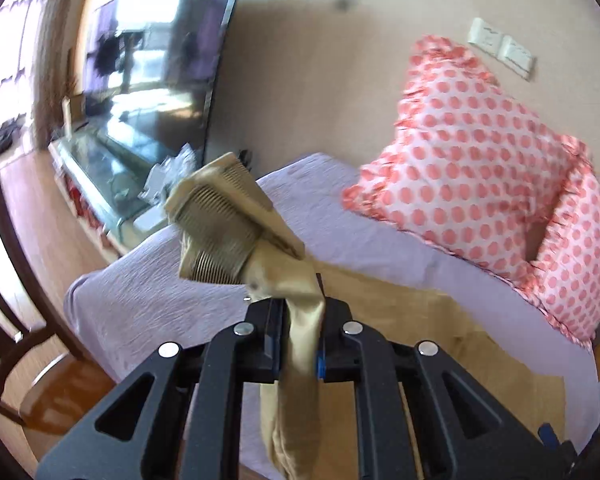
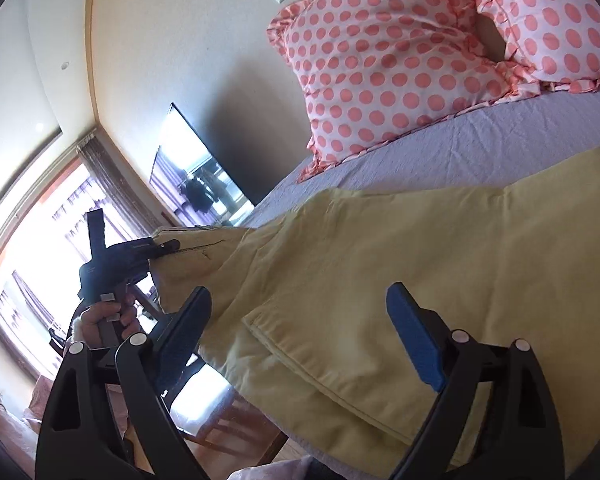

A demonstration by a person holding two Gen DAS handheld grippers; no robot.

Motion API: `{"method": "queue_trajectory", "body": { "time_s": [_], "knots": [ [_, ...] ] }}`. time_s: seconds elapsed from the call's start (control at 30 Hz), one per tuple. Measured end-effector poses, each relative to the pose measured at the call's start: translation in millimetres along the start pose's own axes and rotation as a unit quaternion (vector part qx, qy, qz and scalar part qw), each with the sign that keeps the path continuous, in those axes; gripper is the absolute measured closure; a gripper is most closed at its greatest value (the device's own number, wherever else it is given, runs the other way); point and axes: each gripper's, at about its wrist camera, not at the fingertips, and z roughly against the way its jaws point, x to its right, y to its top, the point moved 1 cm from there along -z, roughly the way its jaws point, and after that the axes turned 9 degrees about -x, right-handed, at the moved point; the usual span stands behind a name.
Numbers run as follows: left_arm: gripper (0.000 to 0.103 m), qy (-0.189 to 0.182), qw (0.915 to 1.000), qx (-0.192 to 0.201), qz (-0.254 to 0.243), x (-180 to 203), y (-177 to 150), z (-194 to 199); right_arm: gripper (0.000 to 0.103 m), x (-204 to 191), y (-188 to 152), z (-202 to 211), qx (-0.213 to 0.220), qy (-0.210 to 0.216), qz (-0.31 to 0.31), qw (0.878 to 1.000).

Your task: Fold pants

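The bed [image 2: 520, 136], under a lilac cover, fills the right half of the right wrist view, with two polka-dot pillows [image 2: 380, 68] in the upper right against the wall. Across the middle and lower right lie the yellow pants [image 2: 380, 272], already doubled once — a folded edge runs diagonally through the lower centre.

The left gripper [image 1: 302, 332] is clamped on the elastic waistband end [image 1: 216, 236], which is lifted clear of the bed at centre frame in the left wrist view; in the right wrist view it shows at centre left, off the bed's edge. The right gripper [image 2: 300, 332] hangs wide apart over the folded edge, holding nothing.

To do this fold well, I judge the raised end should travel flat across toward the far end — with the free claw pinning or taking the near corner so both layers land squarely without bunching.
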Motion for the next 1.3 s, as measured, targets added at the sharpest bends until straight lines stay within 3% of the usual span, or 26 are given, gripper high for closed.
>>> {"method": "queue_trajectory", "body": {
  "time_s": [0.07, 0.1, 0.13, 0.23, 0.3, 0.33, 0.4, 0.47, 0.57, 0.63, 0.7, 0.77, 0.9, 0.97, 1.07, 1.2, 1.3],
  "knots": [
    [0.093, -0.045, 0.9957, 0.021, -0.077, 62, -6, 20, 0.003, 16, 7, 28, 0.037, -0.026, -0.024, 0.999],
    [0.100, -0.092, 0.9879, 0.029, -0.122, 96, -14, 31, 0.003, 25, 9, 43, 0.056, -0.041, -0.038, 0.997],
    [0.101, -0.141, 0.9746, 0.031, -0.171, 133, -25, 40, 0.002, 35, 10, 59, 0.077, -0.057, -0.055, 0.994],
    [0.103, -0.227, 0.9271, 0.013, -0.298, 229, -79, 48, 0.001, 62, 7, 104, 0.130, -0.093, -0.106, 0.981],
    [0.103, -0.257, 0.9060, -0.030, -0.335, 260, -113, 37, 0.001, 71, 3, 124, 0.148, -0.106, -0.122, 0.976],
    [0.103, -0.262, 0.9005, -0.048, -0.343, 265, -126, 30, 0.001, 72, 0, 131, 0.154, -0.112, -0.120, 0.974],
    [0.101, -0.256, 0.9070, -0.072, -0.327, 256, -134, 16, 0.001, 73, -3, 137, 0.155, -0.120, -0.114, 0.974],
    [0.094, -0.238, 0.9267, -0.076, -0.281, 230, -124, 8, 0.001, 76, -1, 132, 0.147, -0.117, -0.113, 0.976],
    [0.042, -0.141, 0.9625, -0.041, -0.228, 180, -99, 3, 0.001, 77, 5, 114, 0.128, -0.099, -0.115, 0.980],
    [0.042, -0.051, 0.9741, -0.030, -0.218, 155, -85, -4, 0.001, 71, 7, 99, 0.113, -0.077, -0.111, 0.984],
    [0.043, -0.016, 0.9761, -0.038, -0.213, 138, -81, -13, 0.001, 60, 8, 83, 0.094, -0.058, -0.100, 0.989],
    [0.043, 0.035, 0.9703, -0.023, -0.238, 133, -85, -15, 0.001, 50, 8, 69, 0.076, -0.048, -0.086, 0.992],
    [0.042, 0.101, 0.9391, 0.007, -0.328, 146, -111, -23, 0.001, 44, 7, 57, 0.059, -0.041, -0.081, 0.994],
    [0.041, 0.113, 0.9272, 0.007, -0.357, 153, -117, -29, 0.001, 47, 7, 55, 0.056, -0.043, -0.087, 0.994],
    [0.040, 0.109, 0.9177, -0.011, -0.382, 166, -121, -46, 0.001, 52, 7, 54, 0.053, -0.041, -0.094, 0.993],
    [0.039, 0.138, 0.8882, -0.039, -0.437, 184, -130, -75, 0.001, 53, 7, 54, 0.048, -0.046, -0.095, 0.993],
    [0.039, 0.156, 0.8865, -0.072, -0.430, 182, -120, -98, 0.001, 53, 7, 55, 0.050, -0.046, -0.094, 0.993]
  ]
}}
